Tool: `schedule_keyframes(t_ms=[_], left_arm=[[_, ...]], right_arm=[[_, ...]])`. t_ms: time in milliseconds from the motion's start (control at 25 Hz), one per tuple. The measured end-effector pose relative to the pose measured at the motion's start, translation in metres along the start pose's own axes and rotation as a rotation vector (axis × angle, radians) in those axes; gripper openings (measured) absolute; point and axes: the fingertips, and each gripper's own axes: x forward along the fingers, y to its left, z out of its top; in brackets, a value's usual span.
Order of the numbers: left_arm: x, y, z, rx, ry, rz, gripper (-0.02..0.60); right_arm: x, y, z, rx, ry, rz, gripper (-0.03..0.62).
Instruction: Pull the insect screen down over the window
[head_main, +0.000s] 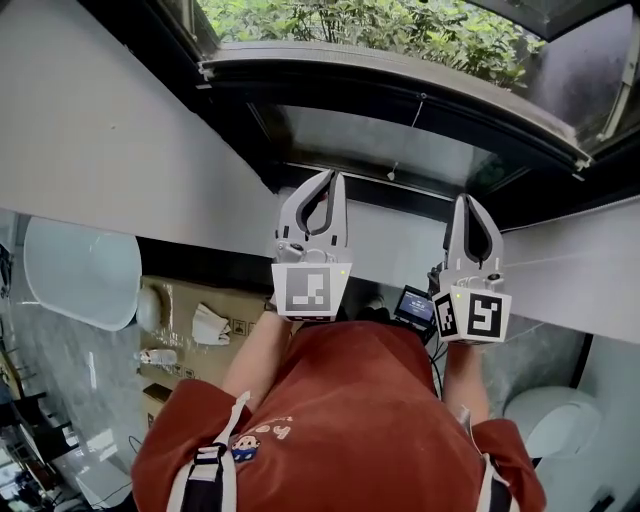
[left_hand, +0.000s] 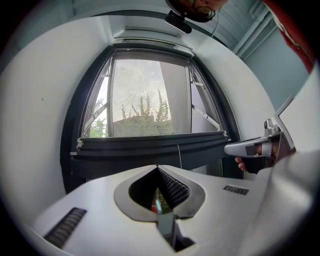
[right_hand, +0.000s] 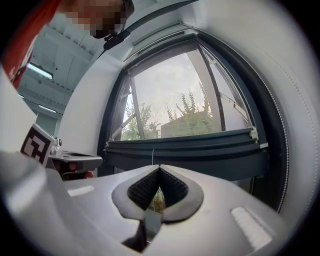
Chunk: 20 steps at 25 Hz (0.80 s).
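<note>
The window (left_hand: 145, 95) fills the wall ahead, with a grey mesh screen across its panes. The screen's dark bottom bar (left_hand: 150, 145) (right_hand: 180, 147) (head_main: 400, 85) runs across low on the frame. A thin white pull cord (left_hand: 178, 155) (right_hand: 153, 155) (head_main: 393, 172) hangs from that bar. My left gripper (head_main: 329, 176) (left_hand: 157, 168) is shut and empty, held below and short of the bar, left of the cord. My right gripper (head_main: 468, 200) (right_hand: 160, 167) is shut too, with nothing in it, right of the cord. Neither touches bar or cord.
A white sill and wall (head_main: 120, 150) run under the window. Cardboard boxes (head_main: 200, 310) and a white rounded object (head_main: 80, 270) lie on the floor at left, another white rounded object (head_main: 550, 420) at right. Green bushes (head_main: 400, 30) grow outside.
</note>
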Motion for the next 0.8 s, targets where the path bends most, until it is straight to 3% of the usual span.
schedule_keyframes(t_ms=[240,800], left_arm=[[-0.001,-0.003,0.002,0.001,-0.014,-0.006,0.006],[0.002,0.000,0.009,0.003,-0.051,-0.037,0.006]], right_arm=[[0.003,0.011,0.001,-0.040,0.002,0.019,0.010],[0.004,-0.012,0.003,-0.053,-0.008,-0.035,0.009]])
